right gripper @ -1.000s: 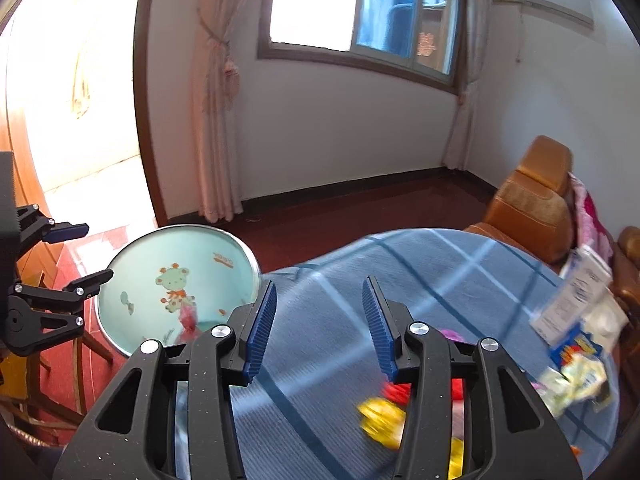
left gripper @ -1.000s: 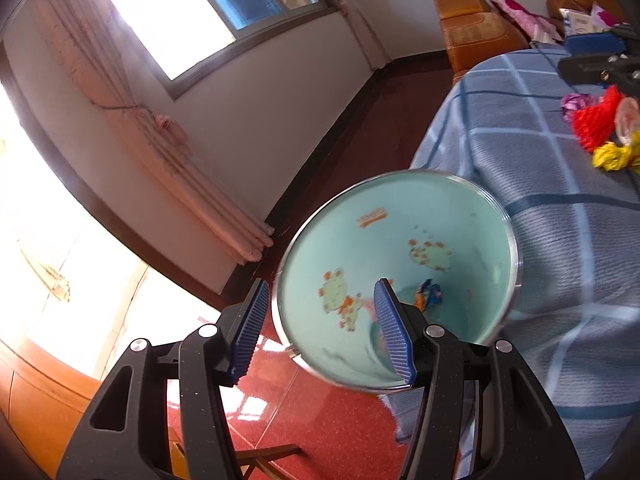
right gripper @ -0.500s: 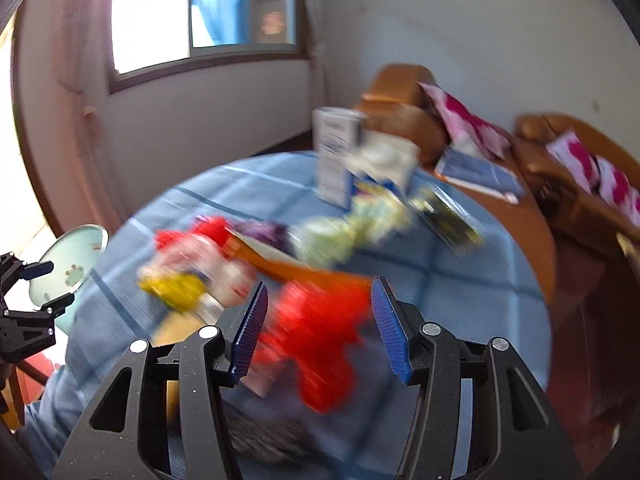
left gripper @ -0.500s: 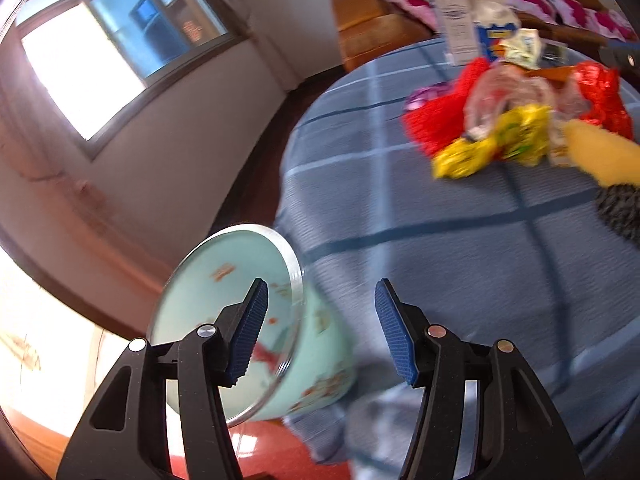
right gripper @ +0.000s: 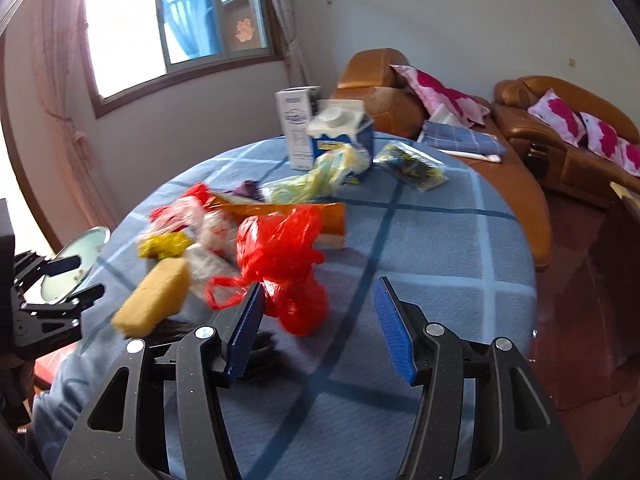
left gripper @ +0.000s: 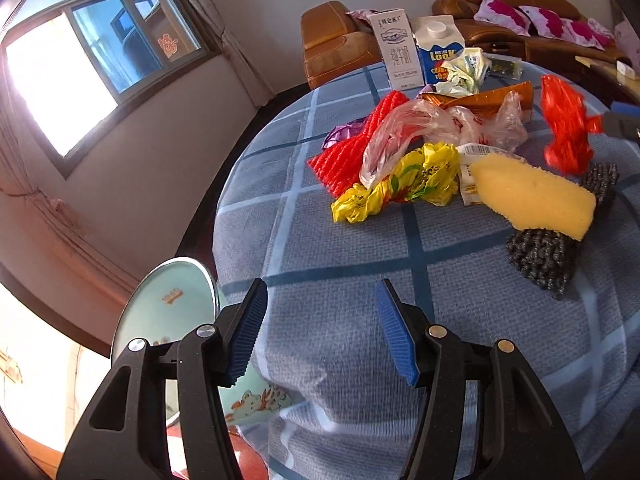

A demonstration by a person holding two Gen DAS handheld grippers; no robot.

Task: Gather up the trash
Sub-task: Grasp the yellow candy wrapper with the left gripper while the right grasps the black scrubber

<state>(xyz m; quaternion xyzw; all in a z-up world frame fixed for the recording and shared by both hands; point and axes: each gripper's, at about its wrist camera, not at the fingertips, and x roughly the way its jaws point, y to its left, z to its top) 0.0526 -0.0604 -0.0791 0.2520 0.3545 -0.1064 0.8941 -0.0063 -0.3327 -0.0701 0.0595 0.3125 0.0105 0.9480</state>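
Observation:
A pile of trash lies on the blue checked tablecloth [left gripper: 360,320]: a red mesh sleeve [left gripper: 348,152], a clear plastic bag [left gripper: 400,132], a yellow wrapper [left gripper: 408,184], a yellow sponge [left gripper: 536,196] on a black mesh pad [left gripper: 548,252], and a red plastic bag [left gripper: 564,128]. My left gripper [left gripper: 320,320] hovers open over bare cloth short of the pile. My right gripper [right gripper: 318,316] is open, with the red plastic bag [right gripper: 280,256] just beyond its tips near the left finger [right gripper: 248,320], untouched. The pale green bin [left gripper: 168,308] stands below the table's edge.
A white milk carton [left gripper: 396,52] and a blue carton [left gripper: 438,52] stand at the far side of the table. A patterned packet [right gripper: 412,164] lies near them. Brown sofas [right gripper: 560,132] with pink cushions stand behind. The left gripper [right gripper: 44,304] shows at the right view's left edge.
Both views swung away from the green bin onto the trash pile. The right gripper's jaws widened a little and now face the red bag. The left jaws stayed open.

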